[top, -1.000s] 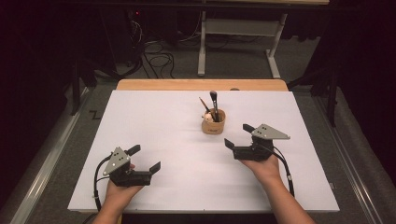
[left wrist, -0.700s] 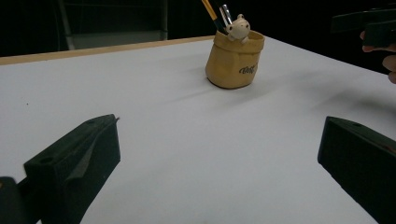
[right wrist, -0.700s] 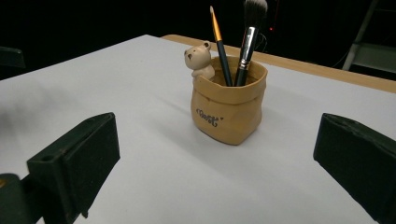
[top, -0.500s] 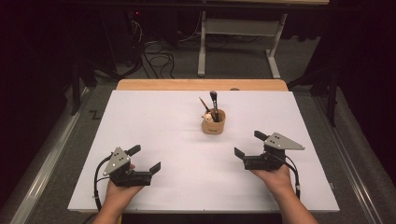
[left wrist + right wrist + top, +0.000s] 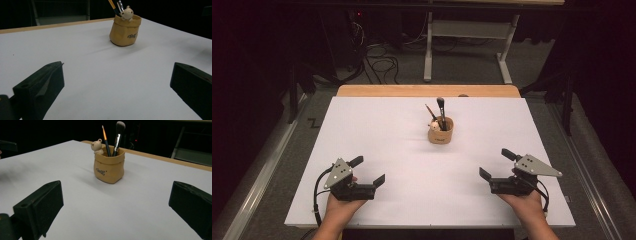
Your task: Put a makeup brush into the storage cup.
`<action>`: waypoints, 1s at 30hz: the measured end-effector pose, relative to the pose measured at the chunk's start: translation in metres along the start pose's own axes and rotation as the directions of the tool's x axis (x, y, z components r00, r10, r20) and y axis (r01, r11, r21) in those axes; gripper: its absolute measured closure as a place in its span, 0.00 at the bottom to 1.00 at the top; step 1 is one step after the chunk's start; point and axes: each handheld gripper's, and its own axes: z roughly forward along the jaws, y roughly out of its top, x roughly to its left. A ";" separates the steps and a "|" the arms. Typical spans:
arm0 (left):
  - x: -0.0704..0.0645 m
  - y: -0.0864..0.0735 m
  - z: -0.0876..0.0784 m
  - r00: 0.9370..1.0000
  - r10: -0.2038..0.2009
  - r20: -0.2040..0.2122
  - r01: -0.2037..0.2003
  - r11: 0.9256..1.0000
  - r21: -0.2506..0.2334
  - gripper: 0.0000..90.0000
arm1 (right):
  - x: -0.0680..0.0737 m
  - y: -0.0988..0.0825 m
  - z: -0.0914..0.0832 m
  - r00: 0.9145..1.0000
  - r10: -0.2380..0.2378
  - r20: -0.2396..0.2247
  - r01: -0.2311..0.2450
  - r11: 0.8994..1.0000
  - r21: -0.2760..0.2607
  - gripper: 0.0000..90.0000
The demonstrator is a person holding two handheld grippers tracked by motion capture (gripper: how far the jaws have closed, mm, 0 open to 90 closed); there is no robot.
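High view: my right hand-held gripper [image 5: 496, 164] and left hand-held gripper [image 5: 369, 170] both sit released near the white desk's [image 5: 377, 130] front edge. Tan pouch-shaped brush holder [image 5: 441, 131] stands mid-desk, well apart; next I judge a reach toward it.

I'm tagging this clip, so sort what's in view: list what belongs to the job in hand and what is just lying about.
Belongs to the job:
- tan holder, standing upright on the white table
- makeup brush and thin paintbrush, standing in the holder
- left tongs and right tongs, both open and empty

Just lying about:
- cables on the floor behind
- grey table frame behind
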 end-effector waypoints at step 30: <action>-0.006 0.003 -0.004 1.000 0.017 0.000 -0.017 1.000 -0.014 0.00 | 0.000 -0.027 -0.021 1.000 0.002 0.024 -0.003 1.000 0.016 0.00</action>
